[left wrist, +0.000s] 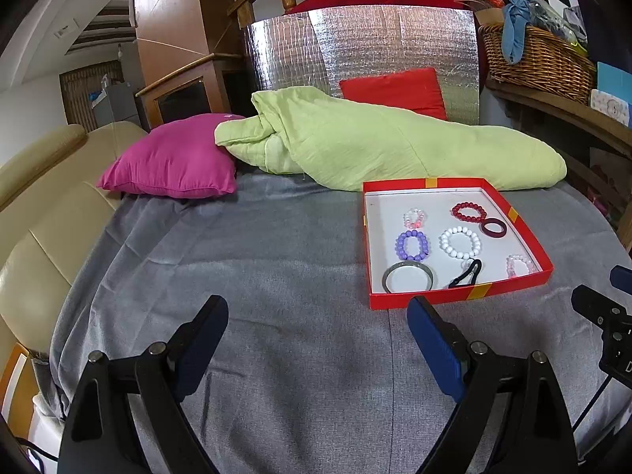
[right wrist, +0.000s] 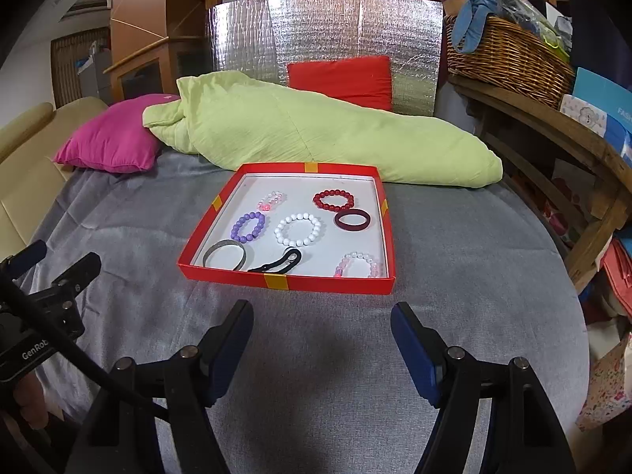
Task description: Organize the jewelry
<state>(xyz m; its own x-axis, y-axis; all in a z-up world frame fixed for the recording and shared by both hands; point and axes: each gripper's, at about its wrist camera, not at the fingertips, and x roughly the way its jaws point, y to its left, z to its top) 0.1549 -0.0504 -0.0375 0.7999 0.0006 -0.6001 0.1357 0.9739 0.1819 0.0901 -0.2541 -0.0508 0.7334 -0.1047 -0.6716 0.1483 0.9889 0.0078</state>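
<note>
A shallow red box (left wrist: pixel 428 299) (right wrist: pixel 284 281) with a white floor lies on the grey bed cover. In it lie several pieces: a red bead bracelet (right wrist: pixel 333 200), a dark maroon bangle (right wrist: pixel 351 220), a white bead bracelet (right wrist: pixel 298 230), a purple bead bracelet (right wrist: pixel 247 227), two pink-clear bead bracelets (right wrist: pixel 271 200) (right wrist: pixel 358 264), a grey bangle (right wrist: pixel 224 259) and a black clip (right wrist: pixel 278 261). My left gripper (left wrist: pixel 318 324) is open and empty, left of and in front of the box. My right gripper (right wrist: pixel 322 330) is open and empty, just in front of the box.
A light green quilt (right wrist: pixel 316 134) lies behind the box, with a magenta pillow (left wrist: pixel 173 158), a red cushion (right wrist: pixel 339 79) and a silver foil board (right wrist: pixel 324 27). A wicker basket (right wrist: pixel 505 55) stands on a wooden shelf at right. A beige sofa (left wrist: pixel 35 213) is at left.
</note>
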